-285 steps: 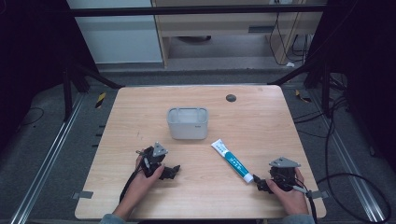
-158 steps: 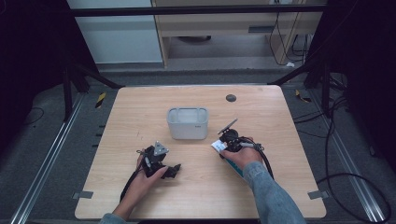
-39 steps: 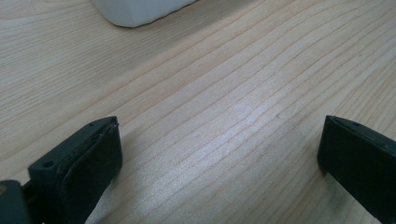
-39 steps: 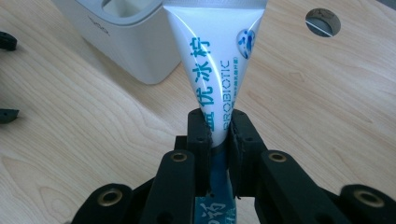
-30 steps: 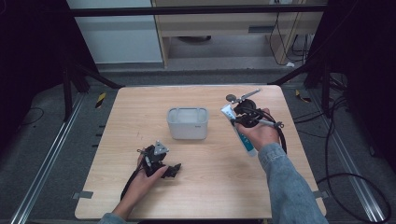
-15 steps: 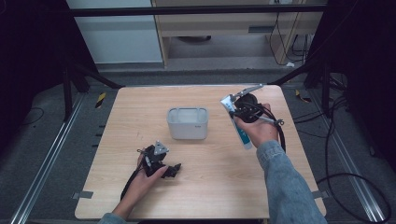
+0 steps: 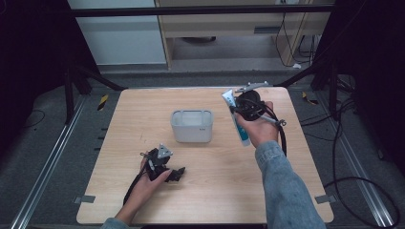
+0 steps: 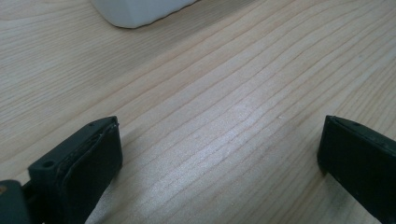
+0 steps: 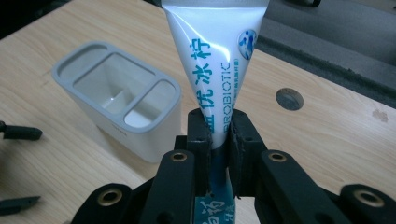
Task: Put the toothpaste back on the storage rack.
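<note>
The right gripper (image 9: 218,140) is clamped on the toothpaste tube (image 9: 215,70), held above the bench's far right part beside the holder (image 7: 191,125), so lowering into a compartment is called for next, while the left gripper (image 7: 167,169) is rested open.

Your wooden table (image 7: 143,109) stands on a dark grey floor (image 7: 43,157). At 12 o'clock beyond it you have a light wooden bench (image 7: 219,24) with a dark crossbar (image 7: 191,10) in front. At 11 o'clock is a white panel (image 7: 119,38). Metal floor rails (image 7: 52,157) run at 9 and 3 o'clock. Black cables (image 7: 353,181) lie at 4 o'clock. Surroundings beyond are dark.
</note>
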Action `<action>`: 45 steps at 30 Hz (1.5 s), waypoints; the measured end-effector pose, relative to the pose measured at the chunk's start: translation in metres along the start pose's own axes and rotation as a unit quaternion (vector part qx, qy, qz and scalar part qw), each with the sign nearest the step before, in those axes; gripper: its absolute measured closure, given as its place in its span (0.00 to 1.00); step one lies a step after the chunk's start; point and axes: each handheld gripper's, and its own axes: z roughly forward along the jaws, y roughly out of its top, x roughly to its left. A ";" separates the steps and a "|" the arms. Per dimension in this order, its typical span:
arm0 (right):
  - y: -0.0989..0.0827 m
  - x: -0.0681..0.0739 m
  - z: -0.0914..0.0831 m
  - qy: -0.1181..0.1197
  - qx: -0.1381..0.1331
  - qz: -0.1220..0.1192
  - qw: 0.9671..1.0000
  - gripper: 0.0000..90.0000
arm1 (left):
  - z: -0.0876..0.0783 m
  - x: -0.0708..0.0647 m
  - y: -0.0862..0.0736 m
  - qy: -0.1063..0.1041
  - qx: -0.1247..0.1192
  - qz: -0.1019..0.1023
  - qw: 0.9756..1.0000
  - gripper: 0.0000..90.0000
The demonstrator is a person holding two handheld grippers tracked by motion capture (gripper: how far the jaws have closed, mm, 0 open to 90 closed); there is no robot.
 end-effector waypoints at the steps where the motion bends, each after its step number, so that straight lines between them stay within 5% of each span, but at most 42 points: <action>1: 0.003 0.002 -0.001 0.001 -0.007 0.003 1.000 0.90 | 0.000 0.000 0.000 0.000 0.000 0.000 1.000 0.00; 13: 0.014 0.001 -0.002 0.000 -0.028 0.029 0.999 0.90 | 0.000 0.000 0.000 0.000 0.001 0.000 1.000 0.00; 26: 0.035 0.015 -0.003 -0.021 -0.052 0.022 0.998 0.89 | 0.000 0.000 0.000 0.000 0.001 0.000 1.000 0.00; 37: 0.059 0.028 -0.008 -0.037 -0.114 0.033 0.992 0.89 | 0.000 -0.001 0.000 0.003 0.001 -0.003 1.000 0.00; 45: 0.067 0.037 -0.002 -0.052 -0.132 0.031 0.989 0.89 | -0.001 -0.002 -0.001 0.005 0.000 -0.006 1.000 0.00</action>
